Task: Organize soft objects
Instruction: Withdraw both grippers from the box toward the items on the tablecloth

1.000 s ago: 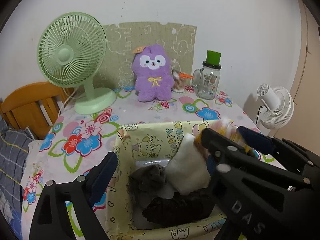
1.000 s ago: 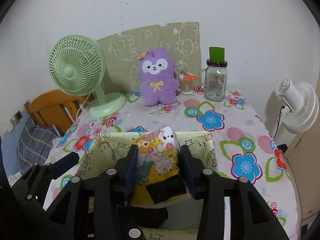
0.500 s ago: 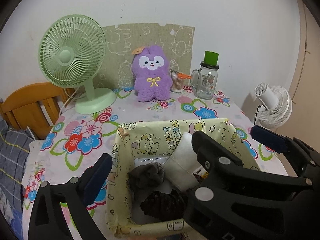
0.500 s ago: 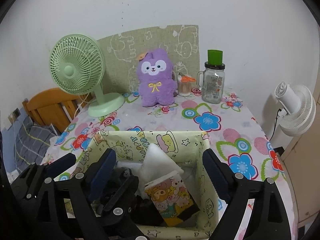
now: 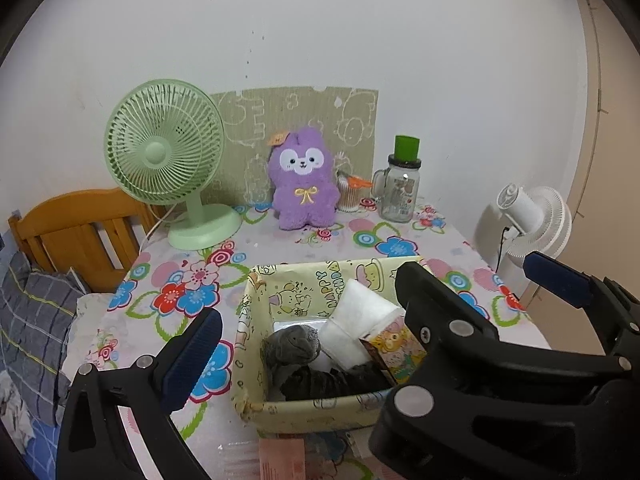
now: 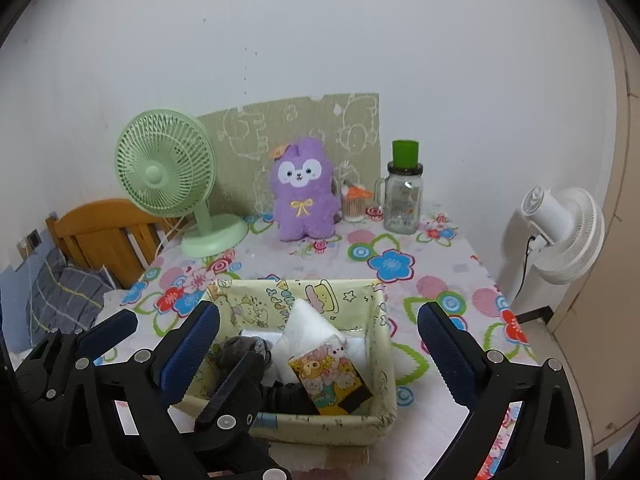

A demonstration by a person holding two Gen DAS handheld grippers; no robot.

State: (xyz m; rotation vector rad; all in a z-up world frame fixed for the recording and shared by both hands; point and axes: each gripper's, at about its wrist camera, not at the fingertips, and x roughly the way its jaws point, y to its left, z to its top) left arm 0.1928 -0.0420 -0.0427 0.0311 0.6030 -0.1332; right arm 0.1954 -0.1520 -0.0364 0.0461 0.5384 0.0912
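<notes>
A yellow cartoon-print basket (image 5: 304, 410) (image 6: 380, 320) sits on the flowered table. It holds a white soft pack (image 5: 360, 312) (image 6: 308, 324), a grey cloth (image 5: 292, 344) (image 6: 240, 350), a dark cloth (image 5: 332, 380) and a cartoon-print tissue pack (image 6: 330, 378) (image 5: 396, 346). My right gripper (image 6: 318, 346) is open and empty above the basket. My left gripper (image 5: 308, 330) is open and empty, to the basket's left and front. A purple plush (image 5: 303, 180) (image 6: 303, 192) stands at the back.
A green fan (image 5: 168, 164) (image 6: 176, 176) stands back left. A glass jar with a green lid (image 5: 400, 184) (image 6: 404, 192) and a cotton-swab cup (image 6: 354, 204) stand back right. A white fan (image 6: 560, 232) is off the table's right edge. A wooden bed frame (image 5: 76, 236) lies left.
My right gripper opened and let the cartoon-print tissue pack drop into the basket, then rose and drew back. My left gripper also drew back and up.
</notes>
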